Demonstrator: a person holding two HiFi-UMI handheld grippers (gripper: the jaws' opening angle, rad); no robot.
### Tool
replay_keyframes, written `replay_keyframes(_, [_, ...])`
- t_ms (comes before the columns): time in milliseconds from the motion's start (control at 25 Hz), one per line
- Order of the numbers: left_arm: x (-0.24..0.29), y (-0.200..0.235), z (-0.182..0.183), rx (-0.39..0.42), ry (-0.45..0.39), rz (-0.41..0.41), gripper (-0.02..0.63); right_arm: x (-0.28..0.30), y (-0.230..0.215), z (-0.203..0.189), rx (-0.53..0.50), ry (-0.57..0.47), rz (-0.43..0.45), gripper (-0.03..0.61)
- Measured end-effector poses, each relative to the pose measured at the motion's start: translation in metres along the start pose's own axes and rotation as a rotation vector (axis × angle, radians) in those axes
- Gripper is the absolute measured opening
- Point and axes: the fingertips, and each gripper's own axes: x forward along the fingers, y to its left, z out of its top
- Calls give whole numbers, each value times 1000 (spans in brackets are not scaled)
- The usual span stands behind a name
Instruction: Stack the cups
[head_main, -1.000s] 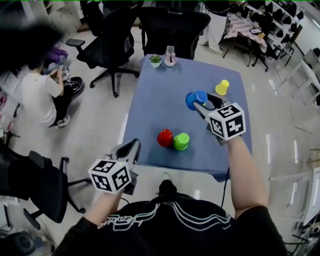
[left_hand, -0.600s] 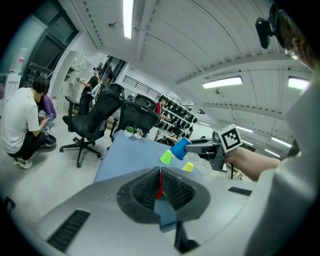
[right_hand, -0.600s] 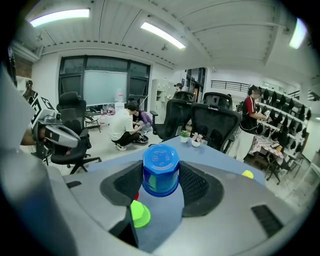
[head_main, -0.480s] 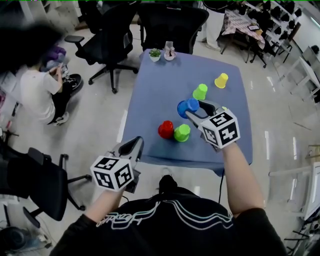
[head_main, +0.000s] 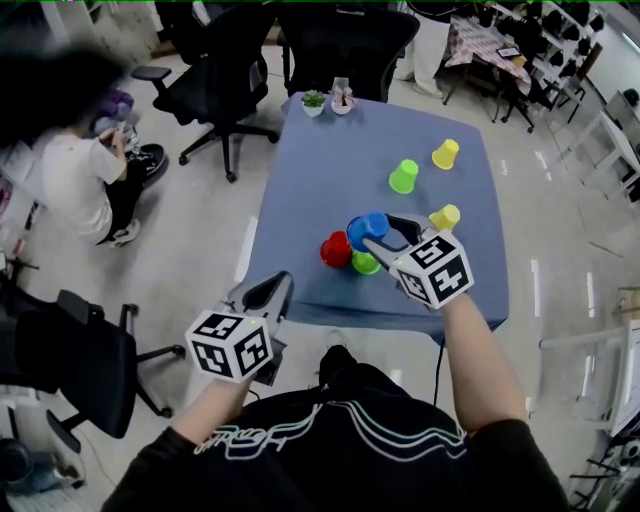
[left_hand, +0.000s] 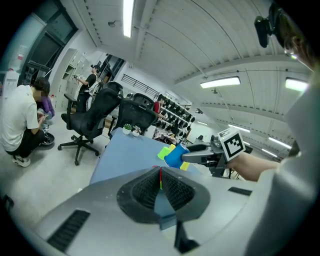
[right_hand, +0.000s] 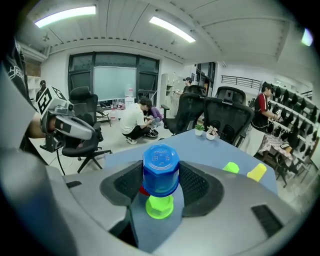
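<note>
My right gripper (head_main: 372, 233) is shut on an upturned blue cup (head_main: 366, 230), which hangs over the near part of the blue table (head_main: 320, 170). Right under it stand a red cup (head_main: 333, 250) and a green cup (head_main: 365, 264), side by side. In the right gripper view the blue cup (right_hand: 160, 170) sits between the pads, above the green cup (right_hand: 160, 206); the red one is mostly hidden. Another green cup (head_main: 403, 176) and two yellow cups (head_main: 445, 153) (head_main: 446, 216) stand farther right. My left gripper (head_main: 268, 296) is off the table's near-left corner, shut and holding nothing.
Two small potted plants (head_main: 313, 103) sit at the table's far edge. Black office chairs (head_main: 215, 75) stand behind and to the left of the table. A person (head_main: 75, 185) crouches on the floor at the left. Another chair (head_main: 75, 365) is close by my left arm.
My right gripper carried the blue cup toward me and leftward, from beside the far cups to above the red and green pair. The left gripper barely shifted.
</note>
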Motion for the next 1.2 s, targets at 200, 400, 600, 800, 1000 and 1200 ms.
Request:
replay_keyframes(200, [-5,7,-7,-8,7,7,29,9,11,-10,-4,27,13,241])
replay_keyframes(400, [-5,11,-14,-17,21,8,29,15,11,-17,-3,37,7,241])
replay_keyframes(600, [-4,14,-15,-12,27,7,28,21,13,-20,9,42,18,241])
replay_keyframes(800, [-3,18,-17,-20,35,13,28,25,13,-20,13,36,25,241])
replay_keyframes(1000, [0,23,-15,-31,33,23,29,29,11,-20,29,30,41,241])
replay_keyframes(1200, [2,22,-14,-32,30,26,28,30,15,-25,11,34,54,279])
